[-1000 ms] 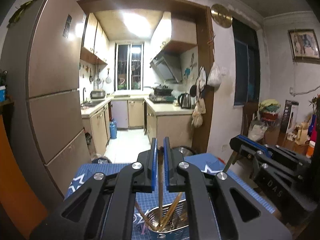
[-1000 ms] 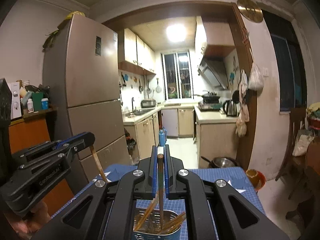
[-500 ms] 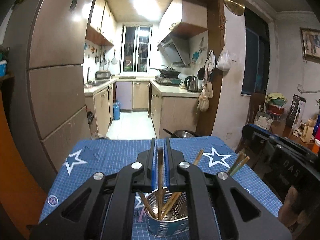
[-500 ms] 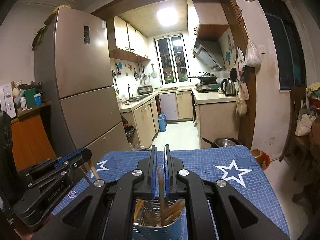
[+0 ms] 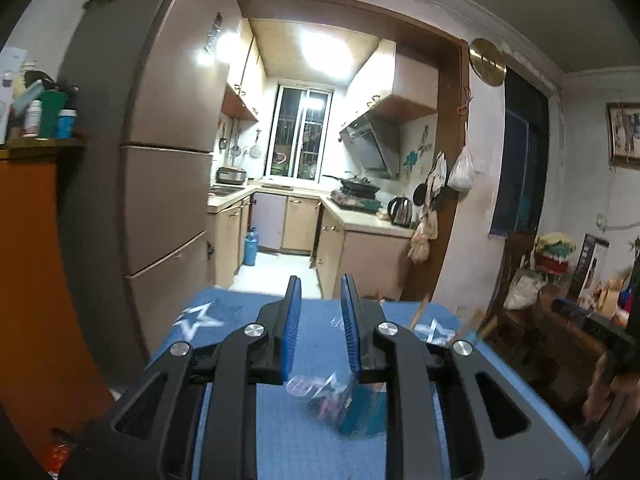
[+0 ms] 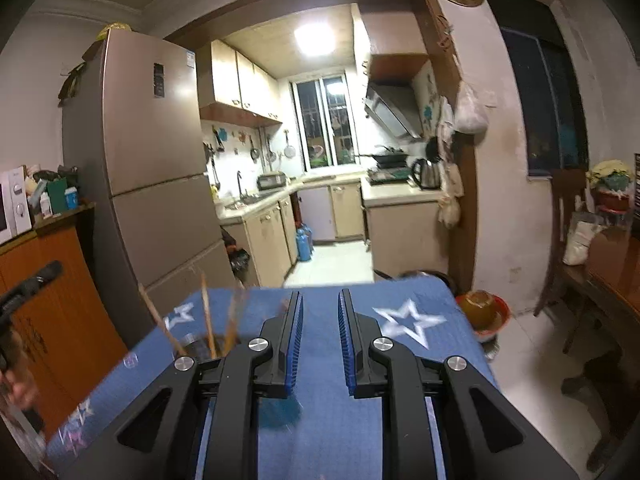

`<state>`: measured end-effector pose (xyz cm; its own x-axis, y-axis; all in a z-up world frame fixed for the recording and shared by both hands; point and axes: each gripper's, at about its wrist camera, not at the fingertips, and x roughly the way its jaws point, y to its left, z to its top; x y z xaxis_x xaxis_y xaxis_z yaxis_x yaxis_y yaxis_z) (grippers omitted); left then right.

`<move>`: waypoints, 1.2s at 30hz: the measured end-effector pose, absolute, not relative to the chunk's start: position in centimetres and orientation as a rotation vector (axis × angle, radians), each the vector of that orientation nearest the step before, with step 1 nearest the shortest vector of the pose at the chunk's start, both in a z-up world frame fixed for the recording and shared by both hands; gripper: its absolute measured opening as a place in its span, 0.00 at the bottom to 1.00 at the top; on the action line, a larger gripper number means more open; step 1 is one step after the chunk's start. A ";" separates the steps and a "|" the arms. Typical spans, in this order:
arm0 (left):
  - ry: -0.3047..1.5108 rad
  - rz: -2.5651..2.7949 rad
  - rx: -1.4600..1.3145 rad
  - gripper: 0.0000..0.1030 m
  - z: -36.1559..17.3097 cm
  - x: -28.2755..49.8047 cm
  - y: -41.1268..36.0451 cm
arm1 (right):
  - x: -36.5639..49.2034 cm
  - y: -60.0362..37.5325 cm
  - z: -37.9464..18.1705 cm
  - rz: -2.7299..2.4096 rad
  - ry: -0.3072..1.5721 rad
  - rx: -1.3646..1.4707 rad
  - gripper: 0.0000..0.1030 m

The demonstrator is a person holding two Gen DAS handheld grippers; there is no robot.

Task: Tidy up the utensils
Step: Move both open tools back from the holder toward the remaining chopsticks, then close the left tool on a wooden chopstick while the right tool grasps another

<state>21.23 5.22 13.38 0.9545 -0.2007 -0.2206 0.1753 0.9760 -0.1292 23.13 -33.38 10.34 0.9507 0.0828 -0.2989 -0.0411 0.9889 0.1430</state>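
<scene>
Blue matting printed with white stars covers the surface (image 5: 320,440), and behind it a narrow kitchen is seen through a doorway beside a tall fridge (image 5: 172,168).

From the left wrist, the left tongs (image 5: 320,332) are seen with their jaws opening and nothing between the blue pads. The image is smeared by motion. At the right edge of the left tongs, blurred tips of chopsticks (image 5: 420,314) are glimpsed; the container holding them is hidden behind the black frame. A small dark teal patch (image 5: 352,408) lies on the mat under the jaws; what it is cannot be told. At the far right the right tongs (image 5: 588,320) and part of a hand (image 5: 608,384) are seen dimly.

From the right wrist, the right tongs (image 6: 320,336) are likewise opening and empty. Chopsticks (image 6: 208,320) are seen standing tilted in a shiny tin (image 6: 192,342) just to the left of the tongs, near the mat's left edge. The other tongs (image 6: 28,284) show at the far left.

Several risks are judged likely. The tin could be clipped by either frame, since it sits close beside both and partly out of sight, and it could be tipped because the leaning chopsticks give leverage. With such blur, the next grasp could be misjudged. Nearness of the tin to the mat's edge would make a knock costly.
</scene>
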 end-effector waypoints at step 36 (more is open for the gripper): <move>0.577 -0.261 0.251 0.44 -9.6 0.8 -4.6 | 0.3 -28.6 -10.5 0.066 0.522 -0.004 0.32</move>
